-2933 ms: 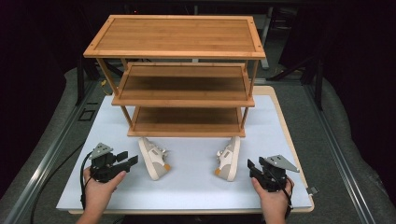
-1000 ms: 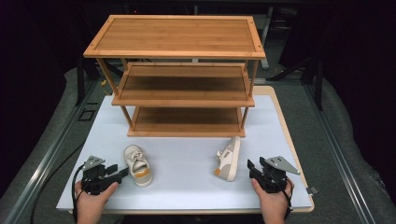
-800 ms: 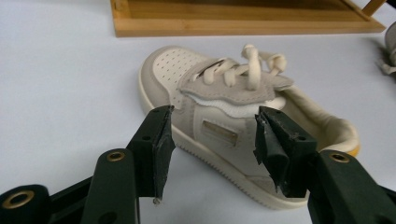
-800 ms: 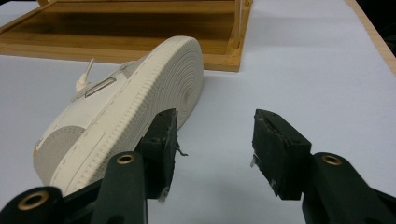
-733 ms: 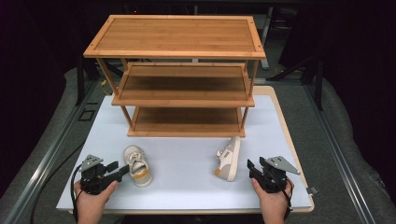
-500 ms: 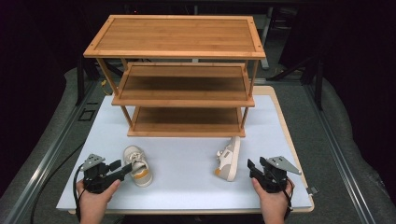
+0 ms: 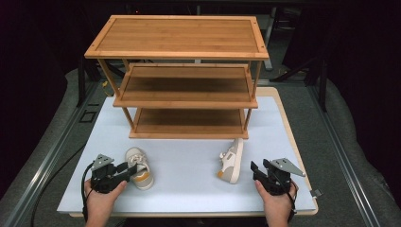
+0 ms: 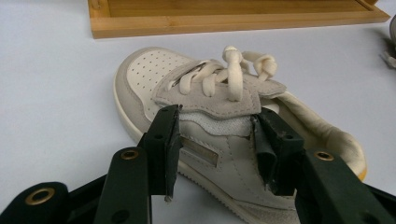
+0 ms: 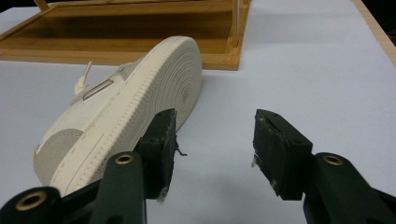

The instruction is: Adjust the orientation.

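Note:
A small cream and grey shoe stands upright on the white board, toe toward the shelf. My left gripper reaches in from its side. The jaws straddle the tongue and laces and have just been closing, with the shoe's middle between them; I see no firm squeeze. The matching shoe lies on its side, ribbed sole toward my right gripper. That gripper is open with bare board between its jaws, and the shoe lies just beside its left jaw.
A three-tier bamboo shelf stands at the back of the white board, all tiers bare. Open board lies between the two shoes. Dark floor and metal rails surround the table.
Since the oldest frame the left shoe went from lying near the middle to standing farther left. In the last second the left gripper's jaws slid onto it. The right gripper and its shoe stayed put.

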The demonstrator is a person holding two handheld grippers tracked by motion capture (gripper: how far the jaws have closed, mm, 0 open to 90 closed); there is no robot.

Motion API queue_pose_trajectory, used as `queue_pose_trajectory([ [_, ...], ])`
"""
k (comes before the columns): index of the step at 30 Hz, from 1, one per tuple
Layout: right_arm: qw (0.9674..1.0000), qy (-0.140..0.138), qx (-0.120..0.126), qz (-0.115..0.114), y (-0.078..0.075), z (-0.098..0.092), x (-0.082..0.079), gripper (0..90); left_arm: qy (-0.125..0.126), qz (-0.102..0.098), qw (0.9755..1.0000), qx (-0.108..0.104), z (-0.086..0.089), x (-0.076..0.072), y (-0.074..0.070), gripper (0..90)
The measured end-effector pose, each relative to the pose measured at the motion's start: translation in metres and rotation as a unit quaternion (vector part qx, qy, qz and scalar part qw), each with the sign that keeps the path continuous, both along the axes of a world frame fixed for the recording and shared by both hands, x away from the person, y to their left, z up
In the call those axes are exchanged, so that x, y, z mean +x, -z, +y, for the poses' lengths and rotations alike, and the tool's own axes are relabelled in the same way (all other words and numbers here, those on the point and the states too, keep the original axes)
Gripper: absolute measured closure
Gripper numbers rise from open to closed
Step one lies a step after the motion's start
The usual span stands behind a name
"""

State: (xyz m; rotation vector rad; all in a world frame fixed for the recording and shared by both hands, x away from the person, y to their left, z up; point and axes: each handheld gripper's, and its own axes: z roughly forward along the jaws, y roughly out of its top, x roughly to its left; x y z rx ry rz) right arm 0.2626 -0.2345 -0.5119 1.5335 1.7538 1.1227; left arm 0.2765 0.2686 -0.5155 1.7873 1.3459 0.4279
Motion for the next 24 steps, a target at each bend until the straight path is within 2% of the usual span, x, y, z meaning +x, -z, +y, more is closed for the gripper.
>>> queue_pose_trajectory([
  [4,0.9999,-0.008,0.005,-0.004,0.000,0.000,0.000,49.0,0.008,0.004,1.0000,0.002,0.007,0.001,-0.001,55.9],
  [6,1.0000,-0.004,0.003,-0.004,0.000,0.000,0.000,49.0,0.010,0.006,0.9999,-0.001,0.011,0.000,-0.002,57.4],
  [11,1.0000,-0.006,0.007,-0.002,0.000,-0.001,0.001,48.9,0.013,-0.003,0.9997,0.020,0.013,-0.004,-0.005,63.7],
  [12,1.0000,0.006,-0.001,-0.002,0.000,0.000,0.000,48.9,0.014,-0.002,0.9997,0.021,0.012,-0.004,-0.005,64.2],
  [14,0.9999,-0.008,0.008,-0.003,0.000,-0.001,0.000,48.9,0.015,-0.004,0.9995,0.026,0.009,-0.003,-0.006,65.7],
  [16,0.9999,-0.009,0.009,-0.002,0.000,-0.001,0.000,48.9,0.017,-0.007,0.9994,0.028,0.006,-0.002,-0.008,67.7],
  [18,1.0000,-0.003,0.006,-0.002,0.000,0.000,0.000,48.9,0.018,-0.018,0.9989,0.038,0.004,-0.001,-0.009,69.4],
  [20,0.9999,-0.004,0.010,-0.003,0.000,0.000,0.000,48.9,0.030,-0.025,0.9975,0.059,0.000,0.001,-0.010,70.8],
  [23,1.0000,0.001,0.003,0.005,0.000,0.000,0.000,48.9,0.032,-0.026,0.9968,0.069,-0.005,0.003,-0.010,71.6],
  [24,0.9999,-0.004,0.009,-0.001,0.001,0.000,0.001,48.9,0.029,-0.028,0.9969,0.068,-0.006,0.003,-0.010,72.1],
])
